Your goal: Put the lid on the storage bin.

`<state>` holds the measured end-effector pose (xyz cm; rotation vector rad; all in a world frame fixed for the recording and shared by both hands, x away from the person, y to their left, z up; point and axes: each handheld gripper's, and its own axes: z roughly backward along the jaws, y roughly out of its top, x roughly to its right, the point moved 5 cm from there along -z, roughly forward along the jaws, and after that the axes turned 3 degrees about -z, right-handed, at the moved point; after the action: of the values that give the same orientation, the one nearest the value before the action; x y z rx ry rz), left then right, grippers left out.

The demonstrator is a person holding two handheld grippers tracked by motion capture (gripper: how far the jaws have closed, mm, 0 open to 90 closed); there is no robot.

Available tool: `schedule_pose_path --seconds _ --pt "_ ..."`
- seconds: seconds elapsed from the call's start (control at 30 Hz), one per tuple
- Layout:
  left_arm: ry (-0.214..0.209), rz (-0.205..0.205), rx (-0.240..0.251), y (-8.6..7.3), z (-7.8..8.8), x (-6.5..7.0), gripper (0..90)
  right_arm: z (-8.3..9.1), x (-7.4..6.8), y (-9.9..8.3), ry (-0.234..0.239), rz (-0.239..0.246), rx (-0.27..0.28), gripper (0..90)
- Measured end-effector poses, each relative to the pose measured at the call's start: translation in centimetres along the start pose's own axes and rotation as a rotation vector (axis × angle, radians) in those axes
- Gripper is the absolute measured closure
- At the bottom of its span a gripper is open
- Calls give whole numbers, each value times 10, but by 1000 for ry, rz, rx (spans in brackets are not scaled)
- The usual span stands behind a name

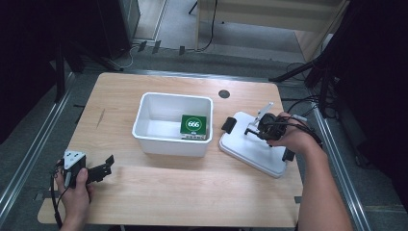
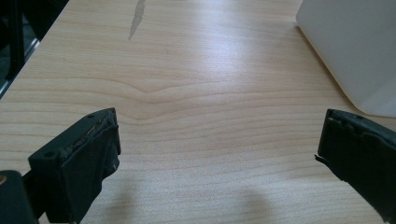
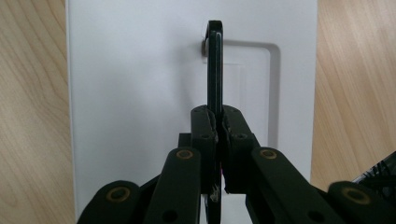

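My right gripper (image 3: 215, 122) is clamped on the black handle (image 3: 215, 65) of the white lid (image 3: 140, 93), a flat rounded rectangle with a shallow recess; the handle stands up thin and edge-on straight ahead of my jaws. From above, the lid (image 1: 250, 149) lies just right of the white bin (image 1: 144, 130), bare table around it. My left gripper (image 1: 98, 169) rests well apart near the table's front left, jaws wide with nothing between, wood ahead and the bin's wall (image 2: 355, 51) off to the right. A green card (image 1: 194, 126) lies inside the bin.
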<state>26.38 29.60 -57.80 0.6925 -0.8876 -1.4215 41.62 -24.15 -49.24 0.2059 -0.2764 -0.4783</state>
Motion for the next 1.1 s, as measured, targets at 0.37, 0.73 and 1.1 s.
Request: schedule_pose_path --seconds 0.37,0.73,1.1 --pt "4 -1 -1 0 0 0 0 36 8 6 -22 58 43 860" --pt "3 -2 1 0 0 0 0 74 13 21 -40 92 69 860" --pt "5 -2 4 0 0 0 0 108 15 39 -43 121 84 860"
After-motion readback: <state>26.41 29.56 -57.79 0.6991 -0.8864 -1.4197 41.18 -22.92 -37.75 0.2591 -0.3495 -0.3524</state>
